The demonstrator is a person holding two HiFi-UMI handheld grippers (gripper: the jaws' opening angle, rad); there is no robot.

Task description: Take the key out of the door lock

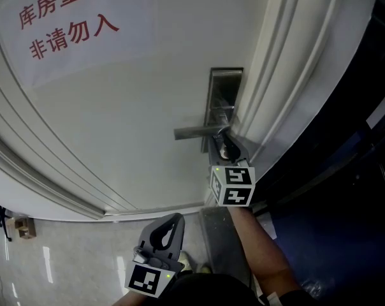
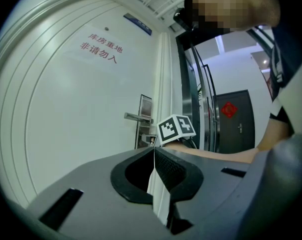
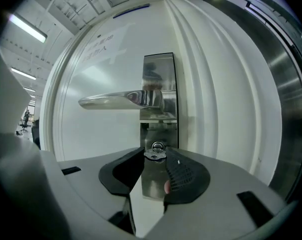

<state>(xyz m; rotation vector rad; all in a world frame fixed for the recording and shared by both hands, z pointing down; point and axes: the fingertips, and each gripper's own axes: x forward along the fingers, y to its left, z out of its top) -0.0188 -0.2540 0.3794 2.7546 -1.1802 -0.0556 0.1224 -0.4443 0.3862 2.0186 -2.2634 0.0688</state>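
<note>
Left tongs (image 1: 174, 220) hang nearest, clenched tip to tip with nothing between them, well apart from the lock plate (image 3: 159, 129). Farther off, the right tongs (image 3: 155, 157) point at the white door (image 1: 129, 107) and grasp the key (image 3: 154, 154), which sits in the lock plate just below the lever handle (image 3: 118, 100).

Silver key (image 3: 155, 155) in door lock (image 3: 160, 132)
</note>
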